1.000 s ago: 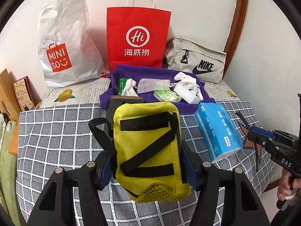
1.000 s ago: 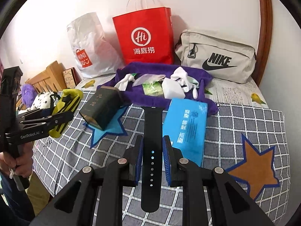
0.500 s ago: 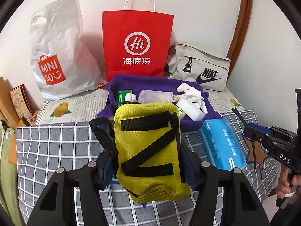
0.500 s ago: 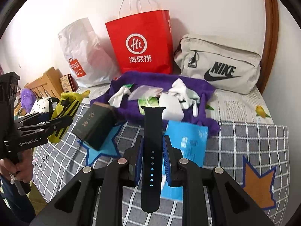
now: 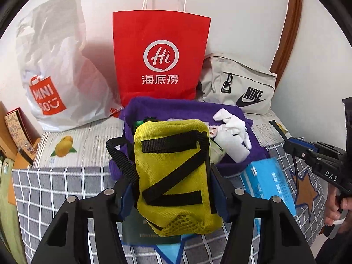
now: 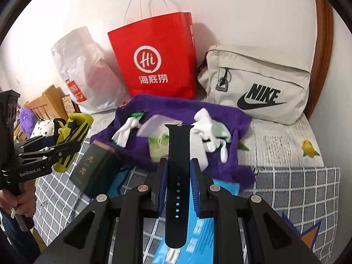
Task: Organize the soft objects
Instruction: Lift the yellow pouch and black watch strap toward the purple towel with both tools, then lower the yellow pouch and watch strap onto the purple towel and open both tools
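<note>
My left gripper (image 5: 171, 189) is shut on a yellow pouch with black straps (image 5: 173, 176) and holds it above the bed, just before the purple towel (image 5: 182, 107). It also shows at the left of the right wrist view (image 6: 72, 136). My right gripper (image 6: 178, 176) is shut on a black watch strap (image 6: 178, 176) and holds it over the towel's near edge (image 6: 220, 114). White cloths (image 6: 206, 127), a green packet (image 6: 158, 145) and a clear pouch (image 6: 154, 123) lie on the towel.
A red paper bag (image 6: 158, 59), a white Miniso bag (image 5: 57, 77) and a beige Nike bag (image 6: 259, 88) stand against the wall. A dark box (image 6: 94, 169) and a blue tissue pack (image 5: 268, 182) lie on the checked blanket (image 6: 297, 187).
Both grippers have moved forward toward the purple towel, each keeping its load. The towel and bags look closer and larger now.
</note>
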A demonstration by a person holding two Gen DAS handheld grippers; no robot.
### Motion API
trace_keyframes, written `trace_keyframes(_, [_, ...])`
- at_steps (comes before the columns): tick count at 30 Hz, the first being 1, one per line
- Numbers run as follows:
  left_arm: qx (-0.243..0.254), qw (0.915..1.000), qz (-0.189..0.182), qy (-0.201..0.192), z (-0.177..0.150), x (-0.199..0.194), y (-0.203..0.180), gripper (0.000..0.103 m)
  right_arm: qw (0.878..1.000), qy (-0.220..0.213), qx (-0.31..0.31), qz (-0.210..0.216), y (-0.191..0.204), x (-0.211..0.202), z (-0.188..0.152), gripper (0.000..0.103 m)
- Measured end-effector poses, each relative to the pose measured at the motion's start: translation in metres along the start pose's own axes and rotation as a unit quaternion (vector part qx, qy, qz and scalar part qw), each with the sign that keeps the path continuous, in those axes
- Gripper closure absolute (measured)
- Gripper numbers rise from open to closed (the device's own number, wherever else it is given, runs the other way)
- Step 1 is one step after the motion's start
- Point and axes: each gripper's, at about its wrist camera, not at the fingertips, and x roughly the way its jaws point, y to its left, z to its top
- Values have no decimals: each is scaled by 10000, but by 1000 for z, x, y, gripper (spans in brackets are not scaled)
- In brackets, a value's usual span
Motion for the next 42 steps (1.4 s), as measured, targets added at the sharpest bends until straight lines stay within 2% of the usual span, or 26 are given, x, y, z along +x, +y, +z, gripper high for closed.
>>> trace_keyframes(16, [141, 9997, 167, 84, 59, 55, 4, 46, 9999, -14, -90, 47, -14, 53, 55, 82])
trace_keyframes(24, [93, 9999, 75, 103, 79, 82, 3, 46, 9998, 83, -168, 65, -24, 84, 83, 82])
trace_keyframes(31, [-136, 9996, -9, 266, 77, 111, 11, 46, 9985, 438, -230, 221, -25, 122, 84, 82])
trace_keyframes(34, [-84, 9993, 11, 364, 75, 121, 10, 46, 9973, 579, -338, 289, -21, 137, 81, 82])
trace_keyframes(42, [-161, 9978, -76, 632, 69, 144, 12, 46, 9941, 1011, -326, 216, -27, 164, 72, 82])
